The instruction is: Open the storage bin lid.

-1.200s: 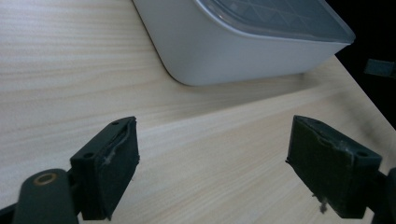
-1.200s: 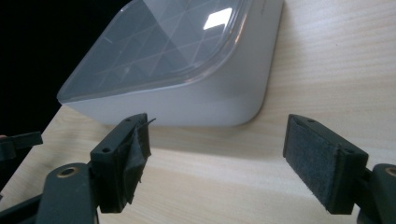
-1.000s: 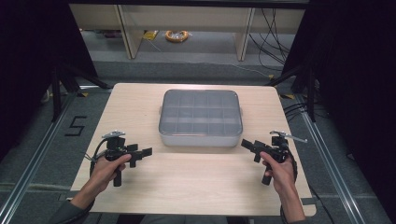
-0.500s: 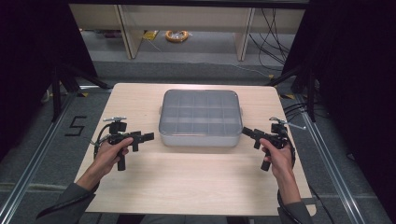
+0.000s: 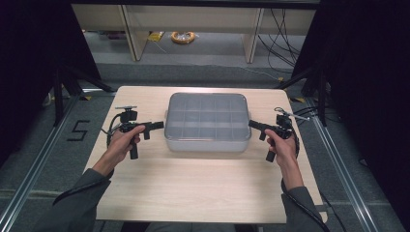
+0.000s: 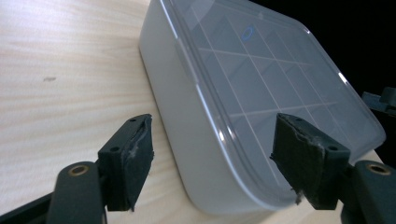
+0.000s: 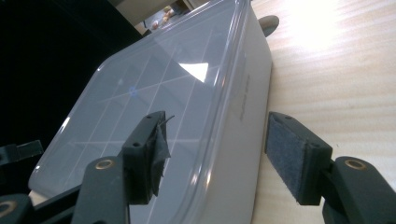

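At the middle of the wooden table [image 5: 203, 193] sits the lidded, compartmented box [image 5: 207, 122], with the left gripper [image 5: 157, 125] and right gripper [image 5: 253, 125] just off its two short ends — both with jaws spread wide and nothing held. To grip it well, each pair should likely straddle the lid's rim squarely, level and matched, before closing together. Both forearms reach forward, the grippers pointing inward at the box.

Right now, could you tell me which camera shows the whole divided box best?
The high view: the box sits whole on the table, grid visible through its lid. The left gripper view and right gripper view each show one end, up close.
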`<state>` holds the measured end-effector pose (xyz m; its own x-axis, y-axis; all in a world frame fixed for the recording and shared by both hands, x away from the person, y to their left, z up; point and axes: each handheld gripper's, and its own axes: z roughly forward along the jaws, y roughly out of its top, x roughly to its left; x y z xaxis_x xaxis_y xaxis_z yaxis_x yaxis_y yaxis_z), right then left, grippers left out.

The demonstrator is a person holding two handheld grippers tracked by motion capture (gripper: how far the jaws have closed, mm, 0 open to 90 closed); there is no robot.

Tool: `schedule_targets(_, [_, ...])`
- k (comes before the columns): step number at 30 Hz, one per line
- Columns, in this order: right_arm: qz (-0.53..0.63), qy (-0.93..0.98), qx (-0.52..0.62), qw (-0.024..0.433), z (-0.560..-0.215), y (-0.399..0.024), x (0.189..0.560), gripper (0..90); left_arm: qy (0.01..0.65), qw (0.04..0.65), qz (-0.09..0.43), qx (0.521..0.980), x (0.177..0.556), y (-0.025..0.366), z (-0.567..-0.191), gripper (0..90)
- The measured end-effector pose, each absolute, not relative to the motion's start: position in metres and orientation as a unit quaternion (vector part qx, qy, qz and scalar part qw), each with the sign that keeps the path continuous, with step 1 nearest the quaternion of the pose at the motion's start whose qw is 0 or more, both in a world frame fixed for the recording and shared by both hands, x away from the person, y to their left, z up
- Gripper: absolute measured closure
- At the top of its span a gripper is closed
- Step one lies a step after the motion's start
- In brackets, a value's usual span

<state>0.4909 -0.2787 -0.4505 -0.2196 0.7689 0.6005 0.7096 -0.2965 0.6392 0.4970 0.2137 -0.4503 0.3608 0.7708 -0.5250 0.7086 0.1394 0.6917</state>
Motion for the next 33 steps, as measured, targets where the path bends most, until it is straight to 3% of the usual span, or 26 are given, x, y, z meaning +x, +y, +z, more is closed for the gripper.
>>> schedule_targets(2, [0.509,0.605,0.61,0.046,-0.453,-0.281,0.499,40.3,0.568,0.497,0.028,0.655,0.505,0.208,-0.449,28.6])
schedule_targets(3, [0.499,0.59,0.635,0.019,-0.45,-0.278,0.498,40.3,0.568,0.494,0.03,0.658,0.508,0.207,-0.449,28.5])
schedule_targets(12, [0.505,0.578,0.641,0.025,-0.452,-0.28,0.512,43.2,0.583,0.488,0.03,0.649,0.531,0.2,-0.45,29.0])
schedule_targets(21, [0.501,0.581,0.64,0.035,-0.456,-0.28,0.525,46.2,0.596,0.473,0.027,0.649,0.549,0.194,-0.458,37.7])
schedule_targets(33, [0.503,0.562,0.657,0.004,-0.46,-0.274,0.533,48.6,0.607,0.479,-0.005,0.634,0.562,0.188,-0.466,46.4])
